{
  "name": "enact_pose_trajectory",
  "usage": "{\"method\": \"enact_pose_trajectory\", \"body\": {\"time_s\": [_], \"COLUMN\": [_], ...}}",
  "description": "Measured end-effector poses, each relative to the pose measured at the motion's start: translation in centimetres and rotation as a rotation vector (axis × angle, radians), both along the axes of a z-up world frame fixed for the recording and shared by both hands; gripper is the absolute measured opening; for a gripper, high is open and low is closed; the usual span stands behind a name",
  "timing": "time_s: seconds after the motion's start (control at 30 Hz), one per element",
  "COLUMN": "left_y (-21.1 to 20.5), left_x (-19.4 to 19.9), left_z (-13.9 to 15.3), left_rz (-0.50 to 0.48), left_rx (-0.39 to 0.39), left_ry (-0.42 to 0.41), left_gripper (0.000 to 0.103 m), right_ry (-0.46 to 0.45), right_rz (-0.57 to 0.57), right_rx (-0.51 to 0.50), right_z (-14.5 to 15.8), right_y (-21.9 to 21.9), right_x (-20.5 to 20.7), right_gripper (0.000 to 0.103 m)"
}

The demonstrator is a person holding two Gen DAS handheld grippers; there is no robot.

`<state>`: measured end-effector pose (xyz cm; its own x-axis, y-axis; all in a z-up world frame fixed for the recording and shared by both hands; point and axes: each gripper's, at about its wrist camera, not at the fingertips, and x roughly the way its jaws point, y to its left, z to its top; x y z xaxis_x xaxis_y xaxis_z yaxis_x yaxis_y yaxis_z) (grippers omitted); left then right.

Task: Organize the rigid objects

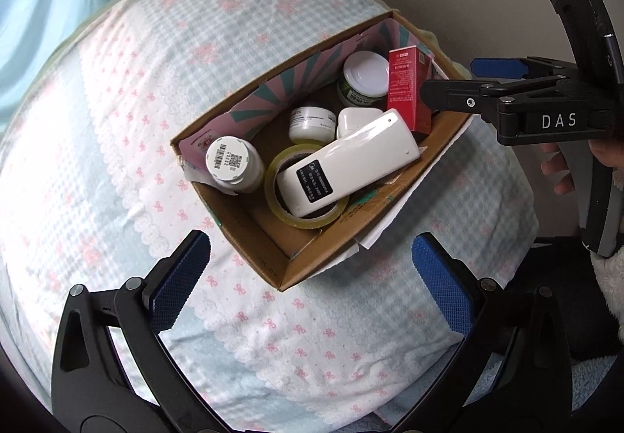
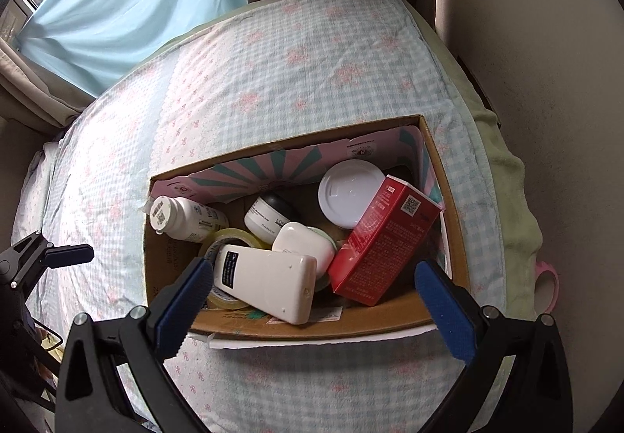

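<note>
On the bedspread (image 2: 296,55), the cardboard box (image 2: 390,320) already holds 7 items, including remote (image 2: 269,283), red carton (image 2: 384,248) and tape roll (image 1: 308,216). My left gripper (image 1: 306,279) and right gripper (image 2: 312,310) both stand spread apart, holding nothing. I see nothing left outside; the job appears near complete.

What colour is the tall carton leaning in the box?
Red carton, with white print and a QR code; clearest in the right wrist view.

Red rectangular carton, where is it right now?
In both wrist views the red rectangular carton leans tilted inside the open cardboard box, at its right end, beside the white-lidded round jar and the white remote.
</note>
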<state>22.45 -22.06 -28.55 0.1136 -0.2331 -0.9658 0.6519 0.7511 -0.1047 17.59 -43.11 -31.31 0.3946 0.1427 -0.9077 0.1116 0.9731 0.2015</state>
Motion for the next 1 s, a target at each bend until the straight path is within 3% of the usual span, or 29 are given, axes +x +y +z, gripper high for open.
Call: {"method": "enact_pose_trajectory", "body": {"time_s": [0.13,0.33,0.67,0.87,1.0], "left_y": [2.6,9.1,22.3,26.6,28.2], "left_x": [-1.0,-2.7,-6.6,-9.3,-11.6], "left_z": [3.1,10.5,23.9,27.9,29.1], "left_rz": [0.055,0.198,0.495,0.593,0.639], "left_rx": [-0.023,-0.063,-0.142,-0.160,-0.191], "left_ry": [-0.047,-0.169,-0.514,-0.648,-0.710], "left_gripper": [0.103,0.103,0.103,0.103,0.103], "right_ry": [-0.043,-0.129,-0.317,-0.450,-0.523], "right_rz": [0.001,0.031,0.042,0.075,0.080], "right_rx": [-0.011,-0.044,-0.095,-0.150,-0.194], "right_z": [3.1,10.1,22.1,27.0,28.4], "right_y": [2.0,7.1,16.4,21.2,23.2], "right_x": [-1.3,-3.8,-7.7,-10.1,-11.9], "right_gripper": [0.103,0.103,0.103,0.103,0.103]}}
